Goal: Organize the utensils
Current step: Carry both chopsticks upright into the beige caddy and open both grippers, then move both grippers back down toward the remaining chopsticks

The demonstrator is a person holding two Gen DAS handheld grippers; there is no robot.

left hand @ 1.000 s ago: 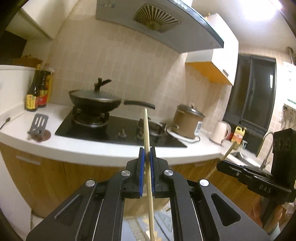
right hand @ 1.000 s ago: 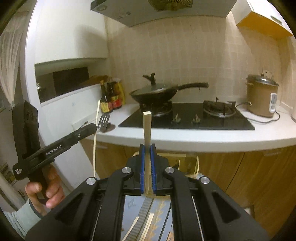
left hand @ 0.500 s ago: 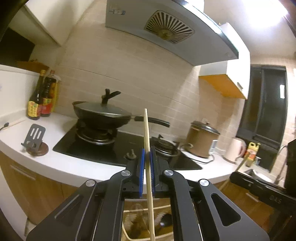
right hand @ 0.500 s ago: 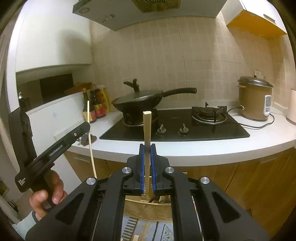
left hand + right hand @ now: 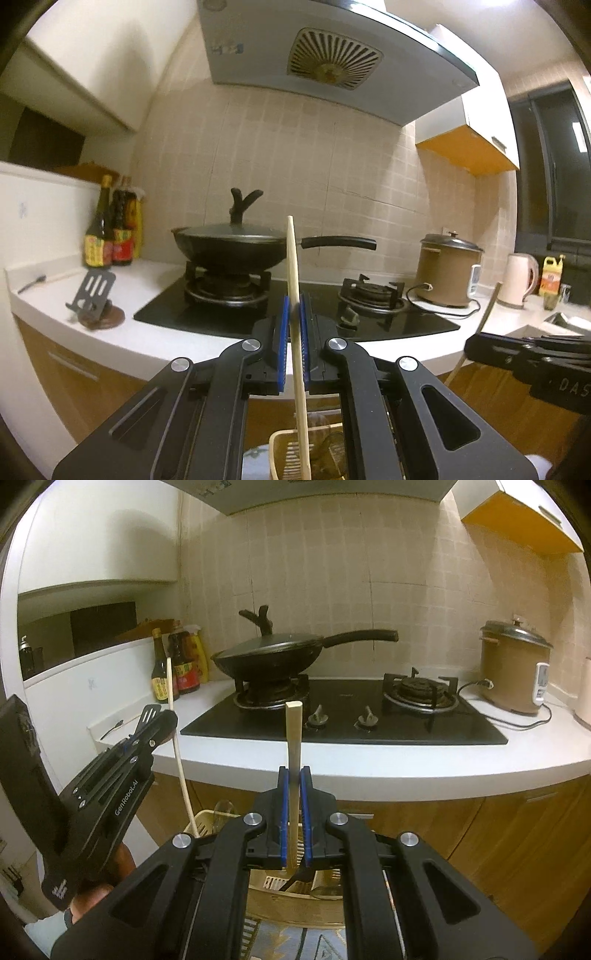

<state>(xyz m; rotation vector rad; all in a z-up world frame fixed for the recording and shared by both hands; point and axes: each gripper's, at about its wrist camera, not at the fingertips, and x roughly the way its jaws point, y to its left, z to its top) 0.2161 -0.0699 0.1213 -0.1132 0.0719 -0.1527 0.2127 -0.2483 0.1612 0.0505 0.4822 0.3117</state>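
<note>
Below my right gripper point(image 5: 294, 794), pinching one upright chopstick point(image 5: 293, 738), sits a wicker basket point(image 5: 288, 904) holding dark utensils. My left gripper point(image 5: 293, 321) clamps another chopstick point(image 5: 295, 295) over it. Beyond, a lidded wok point(image 5: 269, 657) rests on the stove point(image 5: 343, 716).

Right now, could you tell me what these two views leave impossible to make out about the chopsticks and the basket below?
- Left claw chopstick: lower end cut off by the left-wrist frame's bottom edge.
- Right claw chopstick: lower end hidden behind the claw body, right-wrist view.
- Basket: contents mostly hidden by the claws in both views; only dark shapes show.
- Bottle labels: blurred, unreadable.
</note>
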